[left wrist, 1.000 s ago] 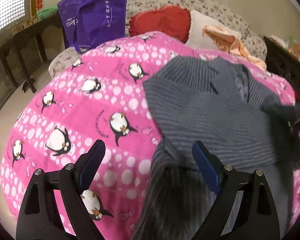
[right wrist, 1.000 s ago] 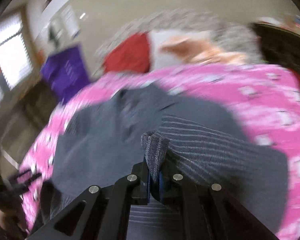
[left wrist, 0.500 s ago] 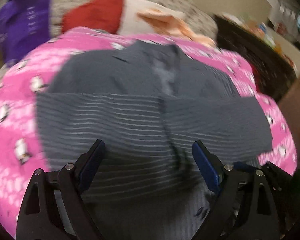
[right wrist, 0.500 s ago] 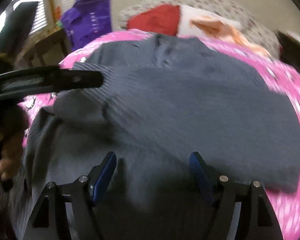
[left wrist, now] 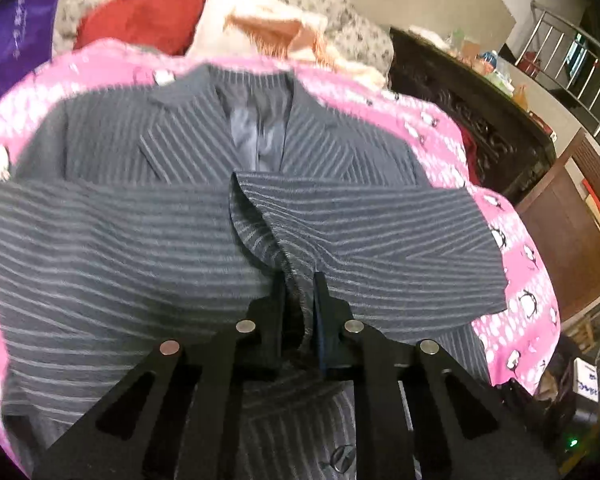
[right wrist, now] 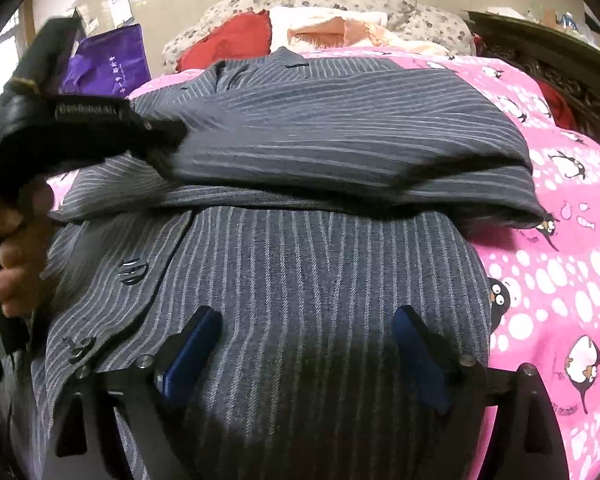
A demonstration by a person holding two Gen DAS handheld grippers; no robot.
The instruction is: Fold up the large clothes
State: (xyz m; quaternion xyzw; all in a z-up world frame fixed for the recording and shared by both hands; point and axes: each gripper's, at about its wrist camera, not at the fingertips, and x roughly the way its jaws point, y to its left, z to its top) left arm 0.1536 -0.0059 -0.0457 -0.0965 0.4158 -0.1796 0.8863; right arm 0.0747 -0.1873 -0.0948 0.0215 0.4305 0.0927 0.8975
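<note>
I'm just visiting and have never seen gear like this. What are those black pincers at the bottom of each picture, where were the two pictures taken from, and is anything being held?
There is no robot here. A person holds a two-fingered tool in each hand, and each tool carries a wide-angle camera looking out along its fingers. That is why black pincers fill the bottom of both pictures.

One picture comes from the left gripper, the other from the right gripper. In the right-hand view you can also see the person's left hand gripping its tool.

On the pink penguin blanket lies a grey pinstriped jacket, its sleeves folded across the chest. Red and pale cushions lie behind it.

The left gripper has just been closing and now pinches a fold of the jacket's sleeve. The right gripper has just been opening; its blue pads stand apart over the jacket's lower front, gripping nothing.
</note>
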